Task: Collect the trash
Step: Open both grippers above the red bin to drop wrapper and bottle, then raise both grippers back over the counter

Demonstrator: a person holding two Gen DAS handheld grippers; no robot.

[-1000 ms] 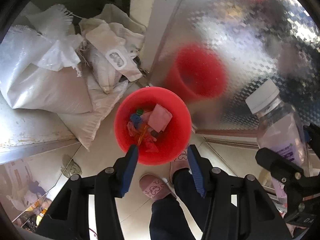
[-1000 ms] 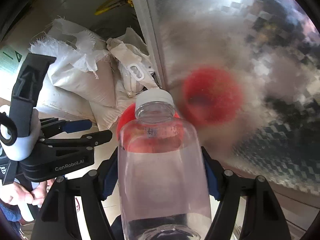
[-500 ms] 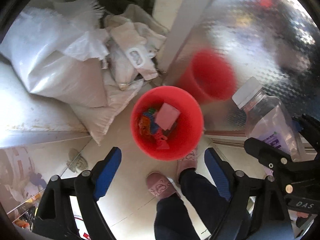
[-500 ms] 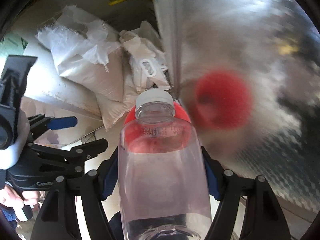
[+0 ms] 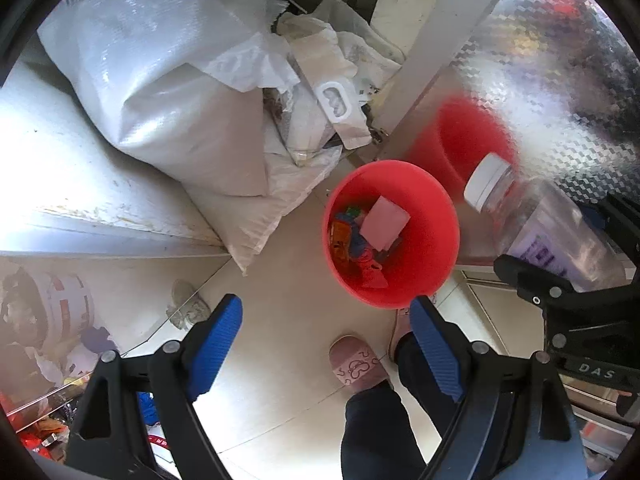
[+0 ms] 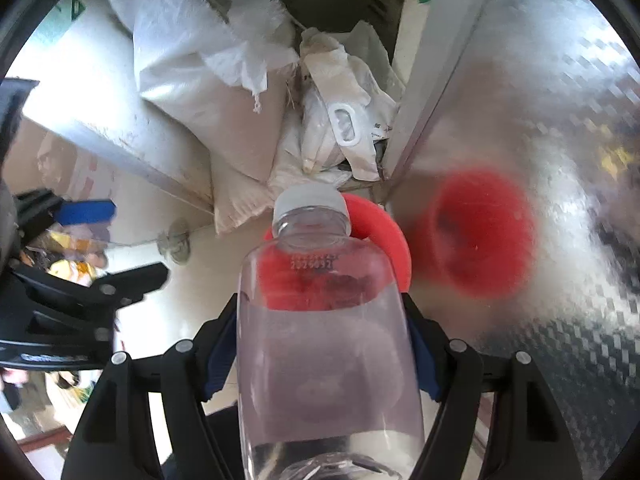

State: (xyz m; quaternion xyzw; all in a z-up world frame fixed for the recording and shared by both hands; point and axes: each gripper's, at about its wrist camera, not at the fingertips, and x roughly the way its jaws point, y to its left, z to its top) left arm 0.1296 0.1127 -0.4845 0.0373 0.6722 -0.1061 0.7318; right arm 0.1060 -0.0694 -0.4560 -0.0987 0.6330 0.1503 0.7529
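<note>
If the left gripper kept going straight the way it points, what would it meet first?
Probably bare floor: the open left gripper points down at tile just short of the red bin, beside a slipper. Depth is unclear.

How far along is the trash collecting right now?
Done: the red bin already holds a pink piece and colourful wrappers. In hand: the right gripper clamps a clear bottle, cap toward the bin. The left gripper is open and empty. Left: dropping the bottle in.
</note>
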